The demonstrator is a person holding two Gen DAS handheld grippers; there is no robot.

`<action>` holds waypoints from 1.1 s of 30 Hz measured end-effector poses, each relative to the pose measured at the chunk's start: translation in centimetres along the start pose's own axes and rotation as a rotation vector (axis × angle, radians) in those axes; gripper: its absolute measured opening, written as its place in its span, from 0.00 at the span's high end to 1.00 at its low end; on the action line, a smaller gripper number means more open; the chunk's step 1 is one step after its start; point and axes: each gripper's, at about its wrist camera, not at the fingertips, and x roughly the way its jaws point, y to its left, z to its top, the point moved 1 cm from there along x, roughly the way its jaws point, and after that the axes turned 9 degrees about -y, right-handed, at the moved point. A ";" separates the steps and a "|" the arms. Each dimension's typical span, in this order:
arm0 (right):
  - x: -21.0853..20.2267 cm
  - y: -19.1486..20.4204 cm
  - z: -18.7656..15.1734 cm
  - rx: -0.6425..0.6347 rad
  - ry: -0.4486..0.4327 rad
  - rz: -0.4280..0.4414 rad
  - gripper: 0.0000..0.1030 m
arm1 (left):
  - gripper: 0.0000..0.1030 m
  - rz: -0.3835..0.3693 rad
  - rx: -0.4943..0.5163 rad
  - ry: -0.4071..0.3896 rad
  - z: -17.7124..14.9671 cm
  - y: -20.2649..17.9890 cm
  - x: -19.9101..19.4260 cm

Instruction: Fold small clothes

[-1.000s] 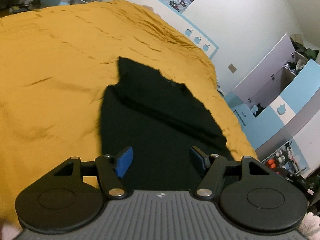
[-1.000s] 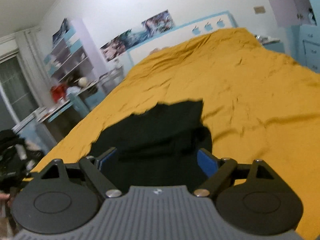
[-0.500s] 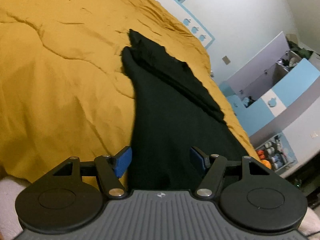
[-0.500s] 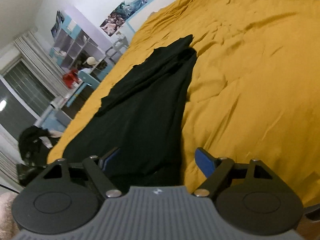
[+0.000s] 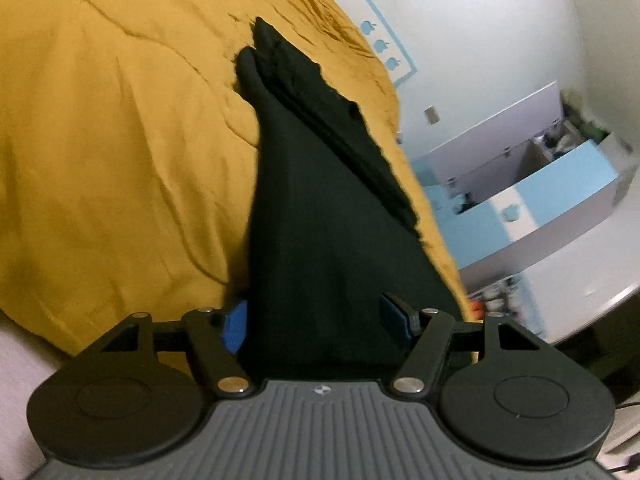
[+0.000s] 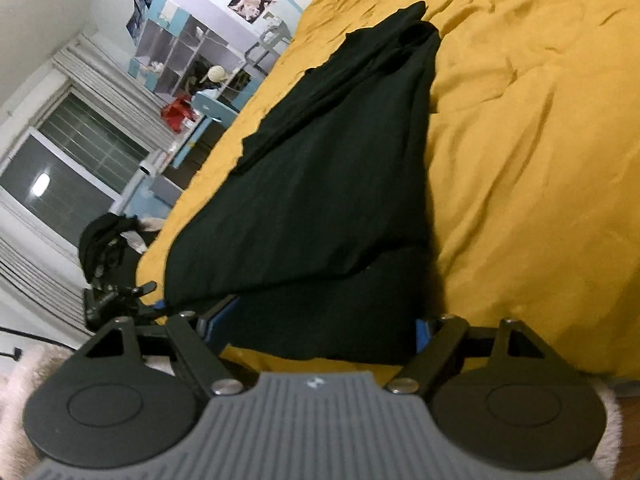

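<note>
A black garment (image 5: 320,216) lies stretched along the near edge of a bed with a mustard-yellow cover (image 5: 120,140). In the right wrist view the garment (image 6: 328,168) shows a folded layer on top and a loose flap at its near end. My left gripper (image 5: 316,316) is open, its blue-padded fingers on either side of the garment's near end. My right gripper (image 6: 320,324) is open too, its fingers straddling the other near end, low at the bed edge. The left gripper (image 6: 120,300) shows at the left of the right wrist view.
The yellow cover (image 6: 520,120) spreads wide beyond the garment. A blue and lilac cabinet unit (image 5: 520,184) stands off the bed's side. A desk, shelves (image 6: 188,52) and a window (image 6: 72,160) lie on the other side. A dark pile (image 6: 104,240) sits by the bed.
Both grippers have dropped low and moved in to the garment's near edge. The cloth now sits between each pair of open fingers. The garment looks pulled longer along the bed.
</note>
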 end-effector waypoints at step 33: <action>1.0 3.8 7.3 0.058 -0.186 0.220 0.95 | 0.95 -0.183 -0.200 -0.018 3.6 -2.7 0.7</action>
